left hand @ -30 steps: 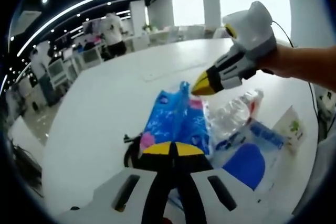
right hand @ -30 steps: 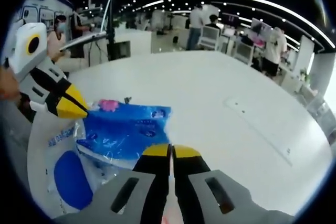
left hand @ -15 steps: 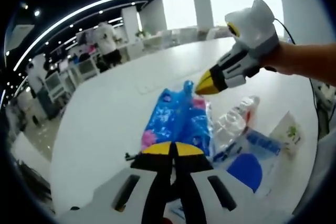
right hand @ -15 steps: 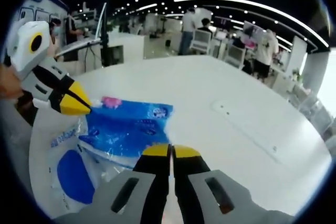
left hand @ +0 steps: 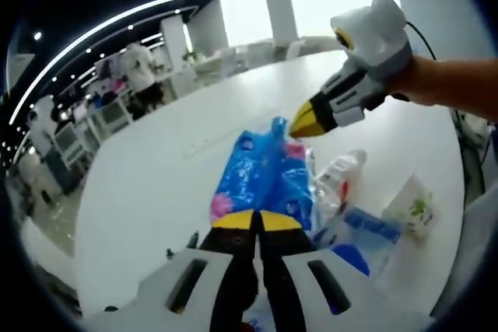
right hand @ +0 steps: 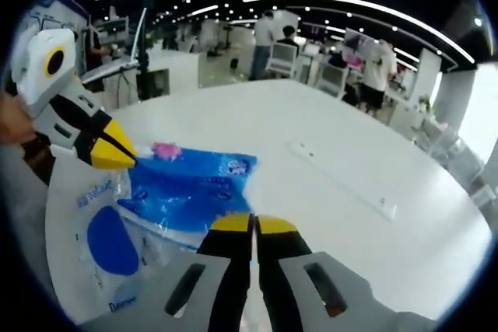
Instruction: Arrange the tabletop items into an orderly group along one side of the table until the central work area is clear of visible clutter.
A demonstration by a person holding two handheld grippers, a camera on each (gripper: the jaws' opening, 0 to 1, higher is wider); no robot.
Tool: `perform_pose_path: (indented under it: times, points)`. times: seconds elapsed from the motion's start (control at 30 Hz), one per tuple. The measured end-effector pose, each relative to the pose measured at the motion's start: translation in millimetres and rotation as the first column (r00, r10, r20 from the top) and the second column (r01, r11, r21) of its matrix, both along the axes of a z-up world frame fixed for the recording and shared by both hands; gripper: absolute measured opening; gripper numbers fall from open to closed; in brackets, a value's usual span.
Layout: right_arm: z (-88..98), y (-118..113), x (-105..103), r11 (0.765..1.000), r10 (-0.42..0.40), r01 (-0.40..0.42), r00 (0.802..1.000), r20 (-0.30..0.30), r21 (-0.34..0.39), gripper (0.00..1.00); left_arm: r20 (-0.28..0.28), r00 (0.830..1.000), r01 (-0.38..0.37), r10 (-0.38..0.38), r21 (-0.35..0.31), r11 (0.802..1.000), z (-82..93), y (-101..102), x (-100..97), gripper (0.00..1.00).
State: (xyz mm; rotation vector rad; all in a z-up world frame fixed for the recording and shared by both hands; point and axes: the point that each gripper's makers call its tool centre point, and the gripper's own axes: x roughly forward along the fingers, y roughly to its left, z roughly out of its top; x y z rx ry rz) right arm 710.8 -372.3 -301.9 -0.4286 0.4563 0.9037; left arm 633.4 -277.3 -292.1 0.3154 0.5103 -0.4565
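A blue plastic package [left hand: 261, 176] with a pink end is stretched between both grippers above the white table [left hand: 148, 176]. In the left gripper view my left gripper [left hand: 258, 221] is shut on its near end, and my right gripper [left hand: 294, 128] pinches the far corner. In the right gripper view the package [right hand: 194, 192] runs from my right gripper [right hand: 254, 225], shut on its edge, to the left gripper [right hand: 128, 159], shut at the pink end. Under it lie a clear bottle [left hand: 338, 176], a white bag with a blue oval [left hand: 366, 227] [right hand: 97, 231] and a small white packet [left hand: 412, 207].
The round table [right hand: 334, 130] has a long cable slot [right hand: 342, 180] [left hand: 206, 141] across its middle. A small black item [left hand: 191, 239] lies by my left jaws. Beyond the far edge are desks, chairs and standing people. A hand [left hand: 447, 83] holds the right gripper.
Both views have risen, and the blue package has come up with both grippers shut on it. The bottle, bag and packet beneath look smaller and farther below.
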Motion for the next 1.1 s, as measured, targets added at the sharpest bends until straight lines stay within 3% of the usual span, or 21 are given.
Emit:
perform_pose_path:
  times: [0.53, 1.1]
  points:
    - [13.8, -57.4, -9.6, 0.996, -0.089, 0.089, 0.996, 0.016, -0.003, 0.01, 0.008, 0.995, 0.095, -0.095, 0.016, 0.995, 12.4, -48.2, 3.8, 0.0]
    - [19.5, -133.9, -17.8, 0.979, -0.204, 0.204, 0.979, 0.017, -0.014, 0.01, 0.008, 0.978, 0.206, -0.206, 0.038, 0.978, 15.7, -115.7, 13.5, 0.0]
